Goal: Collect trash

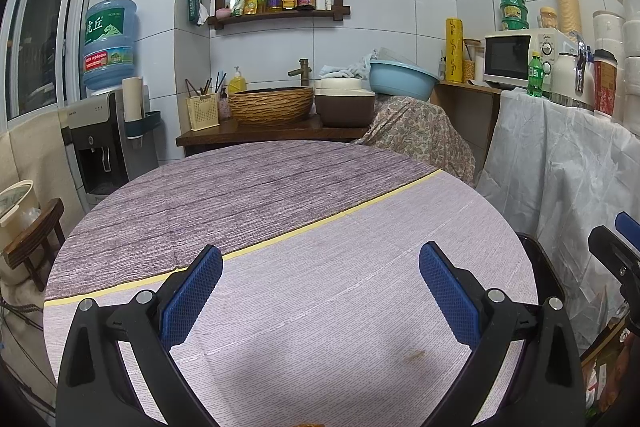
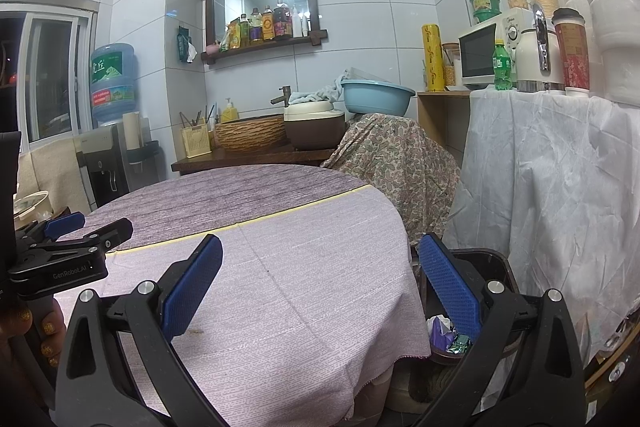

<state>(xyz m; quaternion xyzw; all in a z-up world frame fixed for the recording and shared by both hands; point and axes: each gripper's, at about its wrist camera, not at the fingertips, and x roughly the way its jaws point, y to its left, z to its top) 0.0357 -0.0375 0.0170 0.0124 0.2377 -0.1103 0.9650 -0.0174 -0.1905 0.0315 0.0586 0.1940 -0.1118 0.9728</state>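
My left gripper hangs open over the round table, nothing between its blue pads. My right gripper is open too, at the table's right edge, above a dark trash bin on the floor. Inside the bin lie crumpled white and purple wrappers and a green wrapper, partly hidden by the right finger. The left gripper shows at the left in the right wrist view, held by a hand. The right gripper's tip shows at the right edge in the left wrist view. A small brown stain marks the cloth.
The table wears a pink cloth and a grey wood-pattern cloth. Behind stand a sink counter with a woven basin, a water dispenser, a floral-covered object and a white-draped shelf with a microwave. A stool stands left.
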